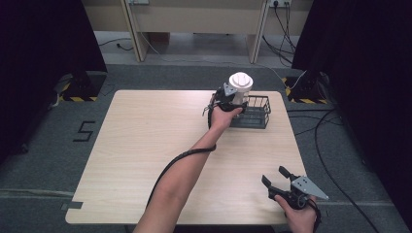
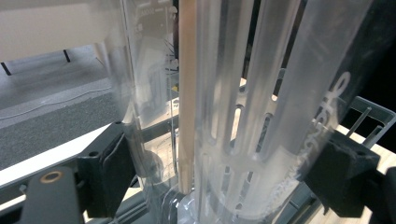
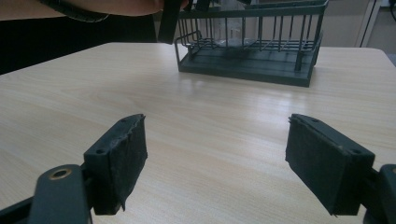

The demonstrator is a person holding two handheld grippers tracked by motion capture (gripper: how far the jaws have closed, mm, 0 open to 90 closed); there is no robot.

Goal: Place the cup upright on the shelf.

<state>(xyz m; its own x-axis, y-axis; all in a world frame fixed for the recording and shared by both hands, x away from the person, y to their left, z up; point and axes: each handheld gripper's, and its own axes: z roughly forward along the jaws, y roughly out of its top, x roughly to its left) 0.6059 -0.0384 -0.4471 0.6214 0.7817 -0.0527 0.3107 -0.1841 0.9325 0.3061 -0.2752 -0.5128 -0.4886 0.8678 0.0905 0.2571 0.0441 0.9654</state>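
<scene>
A pale wooden table (image 1: pixel 145 160) stands on grey carpet (image 1: pixel 43 160). Beyond the table, a light wooden bench (image 1: pixel 194 19) lines the far wall. Black curtains (image 1: pixel 39 43) hang on either side of the table, yellow-striped stand bases (image 1: pixel 77 90) at their feet. Cables (image 1: pixel 335 170) trail across the floor beside it.

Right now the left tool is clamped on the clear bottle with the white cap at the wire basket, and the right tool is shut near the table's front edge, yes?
Not quite: the right tool is open, its jaws wide apart in the right gripper view. The left tool does clamp the clear bottle at the wire basket.
</scene>
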